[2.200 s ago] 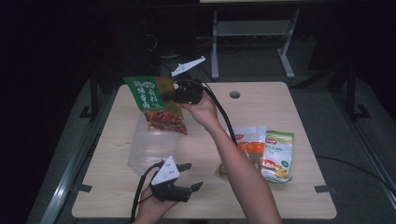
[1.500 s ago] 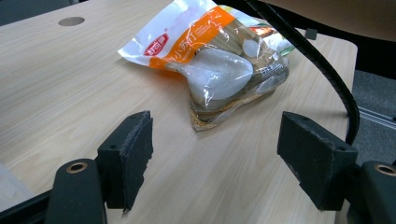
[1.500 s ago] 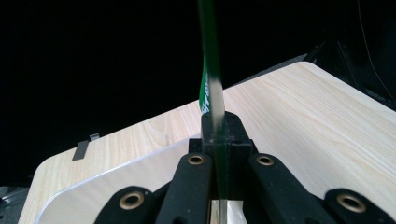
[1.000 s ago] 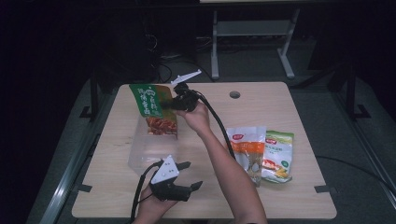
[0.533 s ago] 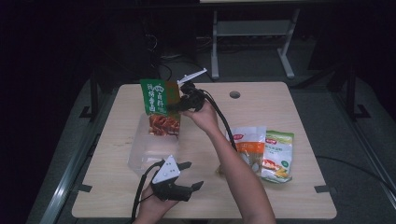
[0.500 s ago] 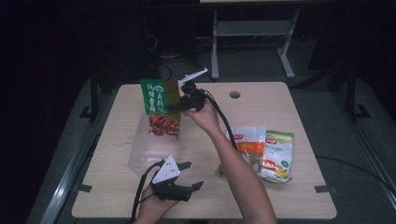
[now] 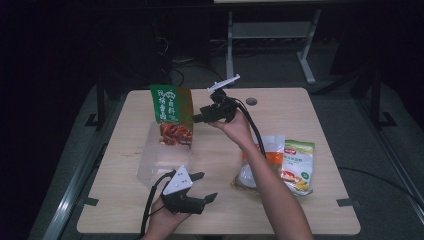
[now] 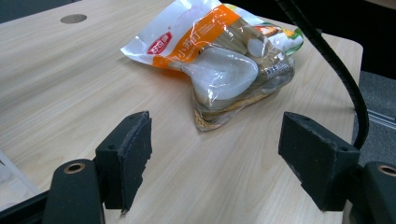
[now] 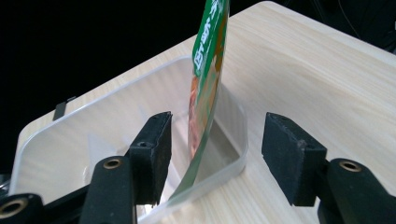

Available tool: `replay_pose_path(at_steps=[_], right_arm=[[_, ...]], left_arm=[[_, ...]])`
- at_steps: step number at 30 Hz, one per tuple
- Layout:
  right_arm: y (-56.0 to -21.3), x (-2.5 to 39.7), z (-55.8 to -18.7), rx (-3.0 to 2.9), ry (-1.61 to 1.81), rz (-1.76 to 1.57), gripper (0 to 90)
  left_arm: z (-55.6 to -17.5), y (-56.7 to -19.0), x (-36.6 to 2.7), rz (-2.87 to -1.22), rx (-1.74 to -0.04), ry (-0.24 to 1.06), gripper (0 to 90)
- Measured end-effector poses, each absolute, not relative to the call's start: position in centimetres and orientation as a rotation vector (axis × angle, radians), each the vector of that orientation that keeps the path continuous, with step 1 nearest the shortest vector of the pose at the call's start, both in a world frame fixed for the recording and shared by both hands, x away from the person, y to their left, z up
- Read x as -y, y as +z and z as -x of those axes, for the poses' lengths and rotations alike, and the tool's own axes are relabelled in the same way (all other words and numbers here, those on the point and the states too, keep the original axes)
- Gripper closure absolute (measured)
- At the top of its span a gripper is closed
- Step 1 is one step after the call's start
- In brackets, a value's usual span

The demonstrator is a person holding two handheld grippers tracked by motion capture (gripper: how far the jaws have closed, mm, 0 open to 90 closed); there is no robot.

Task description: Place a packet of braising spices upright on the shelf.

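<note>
Right gripper view showed the right tool (image 9: 215, 154) with jaws spread, the green snack pouch (image 9: 205, 88) standing loose between them on edge in the clear tub (image 9: 56, 135). Unsupported, it could topple out onto the counter (image 9: 327, 70). Left tool (image 8: 215, 158) sat open, empty.

The green-and-red foil snack pouch (image 7: 171, 114) between the right tongs (image 9: 215, 154) bears white Chinese characters, too blurred to read. The orange-and-clear plastic food bag (image 8: 219, 60) ahead of the left tongs (image 8: 215, 158) carries a red logo, unreadable.
</note>
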State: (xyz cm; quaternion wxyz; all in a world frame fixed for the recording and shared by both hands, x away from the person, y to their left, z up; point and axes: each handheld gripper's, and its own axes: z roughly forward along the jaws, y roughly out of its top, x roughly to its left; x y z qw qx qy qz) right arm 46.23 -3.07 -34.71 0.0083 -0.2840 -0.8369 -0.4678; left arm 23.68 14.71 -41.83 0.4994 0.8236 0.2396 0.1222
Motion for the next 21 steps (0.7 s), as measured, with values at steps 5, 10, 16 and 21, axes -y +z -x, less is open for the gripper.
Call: replay_pose_path(at_steps=[5, 10, 16, 21], right_arm=[[-34.6, 5.0, -45.3, 2.603, -1.476, 0.896, 41.0], [-34.6, 6.8, -44.5, 2.603, -1.459, 0.915, 39.9], [-34.7, 8.7, -43.6, 2.583, -1.433, 0.927, 38.3], [-35.0, 10.1, -42.8, 2.585, -1.420, 0.940, 37.8]], left_arm=[[-23.7, -41.9, -14.7, -1.997, -0.588, 0.288, 25.4], [-23.8, -41.9, -14.6, -1.998, -0.584, 0.288, 25.3], [-23.8, -42.0, -14.5, -1.998, -0.586, 0.287, 25.4], [-23.9, -42.0, -14.5, -2.007, -0.578, 0.288, 25.4]])
